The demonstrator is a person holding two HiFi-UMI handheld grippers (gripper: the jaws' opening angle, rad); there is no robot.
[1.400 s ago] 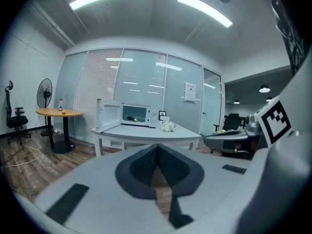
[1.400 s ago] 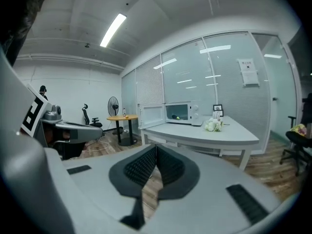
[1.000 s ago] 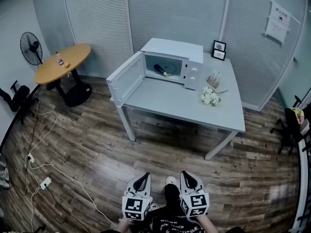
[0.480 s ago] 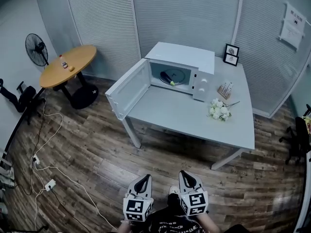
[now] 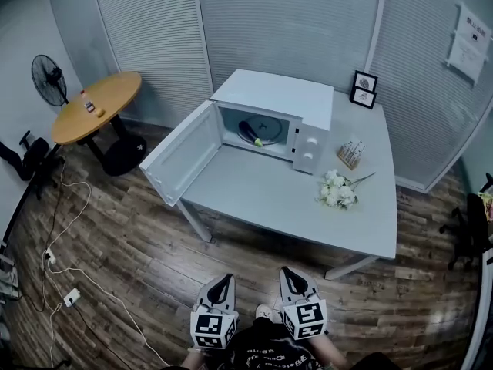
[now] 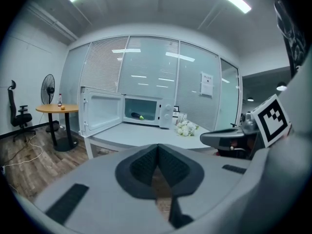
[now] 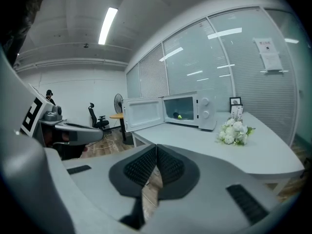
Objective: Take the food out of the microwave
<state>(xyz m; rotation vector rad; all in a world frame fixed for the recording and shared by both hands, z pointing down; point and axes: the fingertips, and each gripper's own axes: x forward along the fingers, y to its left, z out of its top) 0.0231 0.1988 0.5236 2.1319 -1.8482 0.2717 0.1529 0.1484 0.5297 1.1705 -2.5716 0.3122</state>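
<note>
Food (image 5: 256,135) inside open microwave (image 5: 274,92) on table (image 5: 286,200), well ahead of both tongs | long axis roughly across approach | left tongs (image 5: 222,282) closed, empty | right tongs (image 5: 290,274) closed, empty | neither clearly nearer; door (image 5: 179,160) ahead-left

microwave (image 5: 275,106): white, on grey table (image 5: 269,199), door (image 5: 179,154) swung open | food (image 5: 253,132): dark, green-tipped, lying inside it

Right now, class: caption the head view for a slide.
Microwave open, food inside, on a grey table; left gripper and right gripper shut, far off.
</note>
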